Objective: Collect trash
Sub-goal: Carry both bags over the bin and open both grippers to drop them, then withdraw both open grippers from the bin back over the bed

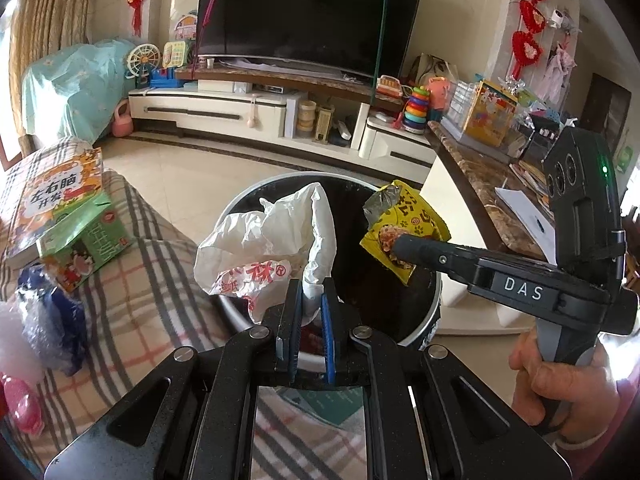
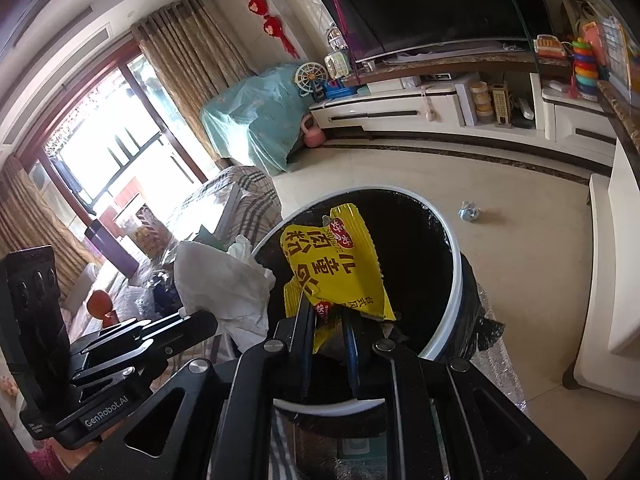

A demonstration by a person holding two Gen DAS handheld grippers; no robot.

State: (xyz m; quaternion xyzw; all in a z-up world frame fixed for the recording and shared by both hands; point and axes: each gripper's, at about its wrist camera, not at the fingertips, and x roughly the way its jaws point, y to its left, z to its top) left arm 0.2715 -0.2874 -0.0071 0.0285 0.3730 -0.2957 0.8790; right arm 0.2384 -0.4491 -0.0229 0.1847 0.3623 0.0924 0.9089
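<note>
My left gripper [image 1: 311, 294] is shut on a crumpled white plastic bag [image 1: 260, 240] with red print and holds it over the near left rim of a round trash bin [image 1: 430, 320] lined with a black bag. My right gripper [image 2: 327, 312] is shut on a yellow snack wrapper [image 2: 336, 268] and holds it above the bin's opening [image 2: 412, 256]. In the left wrist view the right gripper [image 1: 400, 242] reaches in from the right with the wrapper [image 1: 412, 216]. In the right wrist view the left gripper [image 2: 212, 320] and white bag [image 2: 224, 284] are at the left.
A plaid-covered sofa [image 1: 132, 280] at the left holds a children's book [image 1: 60, 196], a green packet [image 1: 86, 244] and a blue bubble-wrap bundle [image 1: 56, 320]. A marble-topped counter [image 1: 480, 176] stands at the right. A crumpled scrap [image 2: 469, 212] lies on the floor. A TV cabinet [image 1: 248, 112] is beyond.
</note>
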